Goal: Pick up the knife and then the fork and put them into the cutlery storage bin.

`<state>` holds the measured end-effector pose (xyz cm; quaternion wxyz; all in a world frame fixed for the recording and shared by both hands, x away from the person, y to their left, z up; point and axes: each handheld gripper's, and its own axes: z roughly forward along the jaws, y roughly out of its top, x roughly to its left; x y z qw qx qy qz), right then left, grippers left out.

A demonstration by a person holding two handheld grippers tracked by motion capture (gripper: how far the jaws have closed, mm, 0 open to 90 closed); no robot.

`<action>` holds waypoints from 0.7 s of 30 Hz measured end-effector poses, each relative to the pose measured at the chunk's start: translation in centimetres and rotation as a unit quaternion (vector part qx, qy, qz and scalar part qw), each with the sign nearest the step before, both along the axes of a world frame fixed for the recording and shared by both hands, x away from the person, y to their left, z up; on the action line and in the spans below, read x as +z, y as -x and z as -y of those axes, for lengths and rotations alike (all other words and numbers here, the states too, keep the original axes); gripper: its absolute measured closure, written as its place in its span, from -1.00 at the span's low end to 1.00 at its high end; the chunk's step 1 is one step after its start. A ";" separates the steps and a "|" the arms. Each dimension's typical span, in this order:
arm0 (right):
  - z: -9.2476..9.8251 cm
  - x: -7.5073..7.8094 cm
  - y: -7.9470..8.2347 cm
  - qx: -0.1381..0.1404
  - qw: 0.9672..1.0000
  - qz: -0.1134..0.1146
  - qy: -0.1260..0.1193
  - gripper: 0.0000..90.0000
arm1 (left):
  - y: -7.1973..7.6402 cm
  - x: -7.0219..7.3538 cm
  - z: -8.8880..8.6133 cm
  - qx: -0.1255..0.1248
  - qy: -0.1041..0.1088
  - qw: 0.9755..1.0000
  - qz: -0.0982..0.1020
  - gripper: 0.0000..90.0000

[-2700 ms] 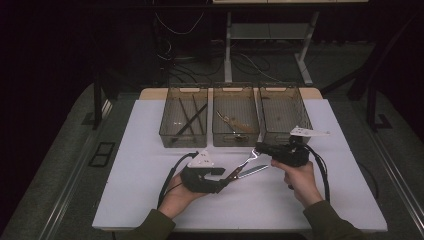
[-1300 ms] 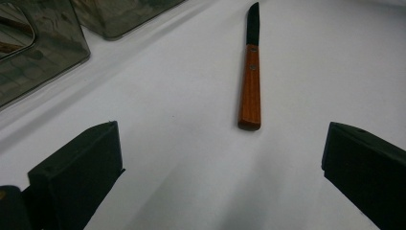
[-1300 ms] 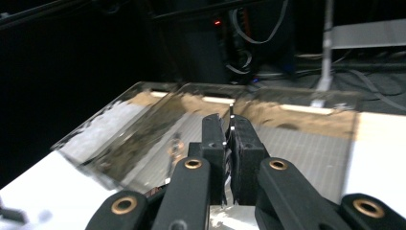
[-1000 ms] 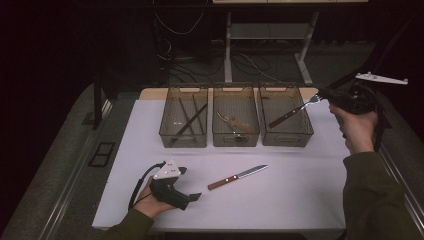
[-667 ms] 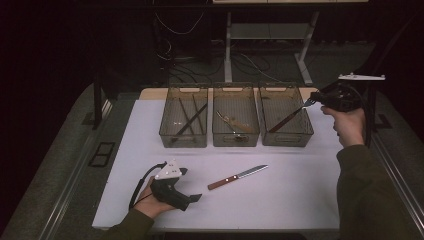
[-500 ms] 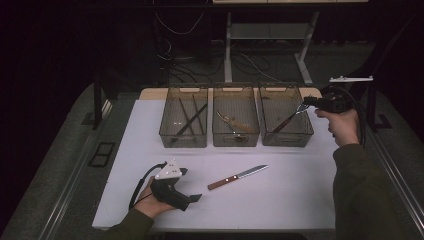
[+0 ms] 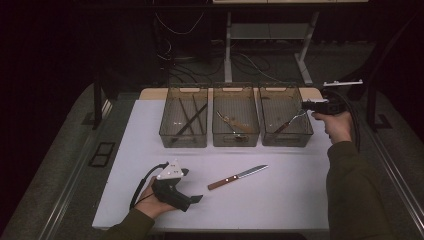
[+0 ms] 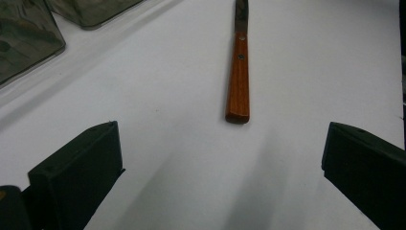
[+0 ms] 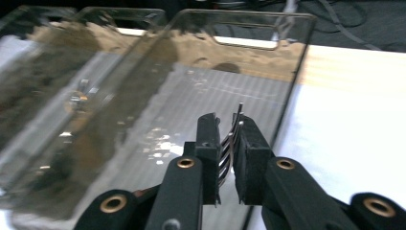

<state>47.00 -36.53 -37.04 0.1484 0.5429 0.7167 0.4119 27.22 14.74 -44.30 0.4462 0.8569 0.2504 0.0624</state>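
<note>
A wooden-handled knife lies on the white table, blade pointing away from my left gripper. That gripper rests on the table in a person's hand, open, a little short of the knife's handle end. At the right bin, my right gripper has its pads on the tines of a metal fork. The jaws have just been opening slightly with the tines still between them. The fork's handle slants down into the bin.
Three clear bins stand in a row at the table's back. The left bin holds dark sticks, and the middle bin holds a wooden-handled utensil. The table's right edge is beside the person's right forearm.
The right hand has come down and left from high at the right, lowering the fork into the right bin. The left gripper and the knife have stayed put over the last second.
</note>
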 end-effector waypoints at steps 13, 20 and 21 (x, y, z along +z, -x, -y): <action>-0.1 -0.5 0.0 -0.029 0.999 0.017 0.027 -0.13 | 0.0 0.0 0.0 -0.001 0.001 1.000 -0.001 -1.00; 0.0 -0.5 1.5 -0.015 0.999 0.031 0.010 -0.33 | 0.0 0.0 0.0 0.000 0.000 1.000 0.000 -1.00; -0.2 -0.5 1.8 -0.008 0.999 0.034 0.019 -0.34 | 0.0 0.0 0.0 0.000 0.000 1.000 0.000 -1.00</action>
